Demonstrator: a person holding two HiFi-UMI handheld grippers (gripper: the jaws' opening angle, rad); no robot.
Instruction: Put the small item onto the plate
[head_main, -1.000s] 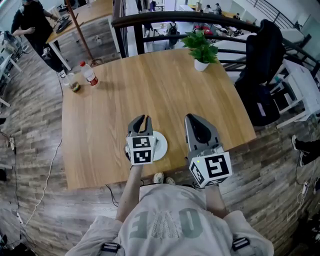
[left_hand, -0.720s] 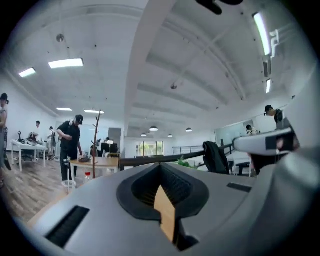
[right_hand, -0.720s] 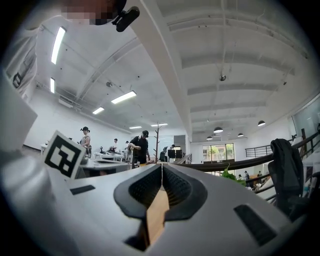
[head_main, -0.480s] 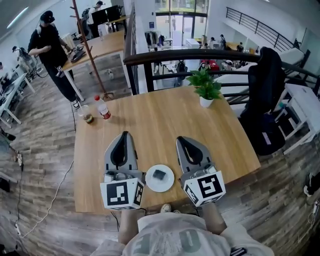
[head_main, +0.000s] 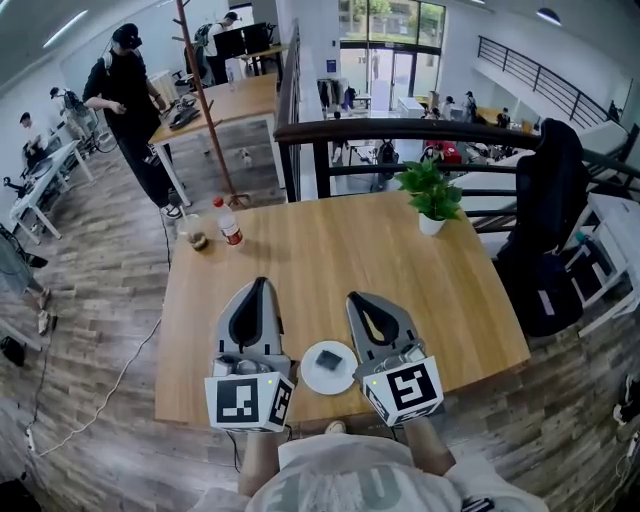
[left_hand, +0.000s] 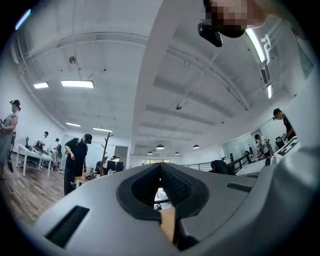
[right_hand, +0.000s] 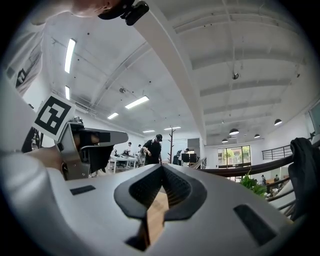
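Since the small item (head_main: 328, 358) already lies on the plate (head_main: 318, 384), the placing is judged complete and the step in hand is taken to be the withdrawal.

Jaws: the left gripper (head_main: 257, 282) is seen with its jaws fully together, nothing between them. The right gripper (head_main: 354, 297) is likewise closed and empty. Both are pointed away over the table (head_main: 400, 250), slightly upward; mostly ceiling and room is shown past their tips.

Position: the plate is found between the two grippers, behind the jaw tips and level with the gripper bodies, near the table's near edge. The item is set about mid-plate, clear of both jaws.

Procedure note: both gripper bodies closely flank the plate, so they are best drawn off without sideways sweep. A knock to the rim could slide the plate toward the table edge.

Appearance: the item is recorded as small, dark and roughly square, lying flat against the white, round plate. Finer detail cannot be resolved.
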